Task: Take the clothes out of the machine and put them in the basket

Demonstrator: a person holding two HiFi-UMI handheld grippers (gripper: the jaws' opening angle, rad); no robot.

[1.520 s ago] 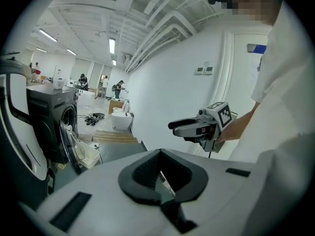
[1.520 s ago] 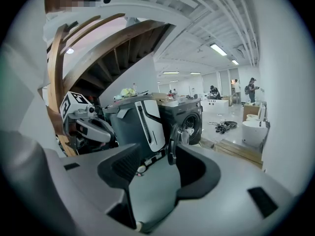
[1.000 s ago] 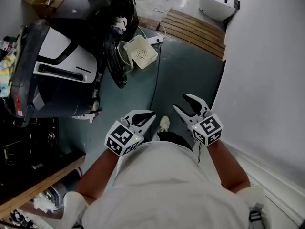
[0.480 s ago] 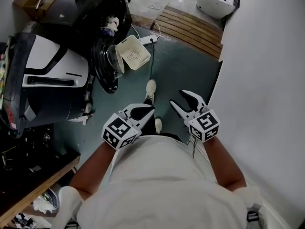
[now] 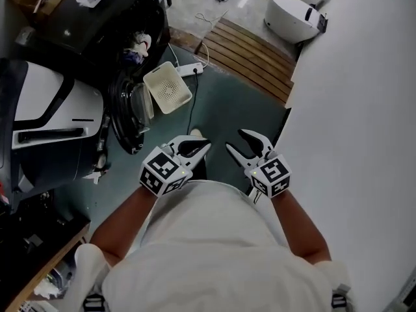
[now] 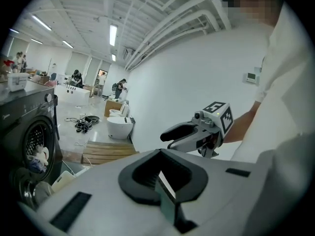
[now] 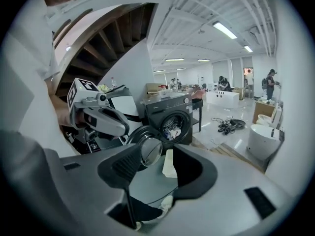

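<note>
A black front-loading washing machine (image 5: pixel 97 31) stands at the upper left, its round door (image 5: pixel 127 112) swung open. Light clothes (image 5: pixel 138 44) lie in the drum, also seen as clothes (image 7: pixel 170 131) in the right gripper view. A cream basket (image 5: pixel 168 88) sits on the green floor beside the door. My left gripper (image 5: pixel 207 146) is held in front of my body, its curved jaws meeting at the tips with nothing in them. My right gripper (image 5: pixel 235 140) hangs beside it, open and empty. Both are well short of the machine.
A black-and-white appliance (image 5: pixel 45 116) stands left of the washer. A power strip and cable (image 5: pixel 188 67) run across the floor by the basket. A wooden pallet (image 5: pixel 250 47) and a white tub (image 5: pixel 292 17) lie ahead. A white wall (image 5: pixel 364 109) runs along the right.
I have walked forward, so the washer, basket and pallet have slid down and left in the head view. Both grippers keep the same pose and jaw stance in front of my body.
</note>
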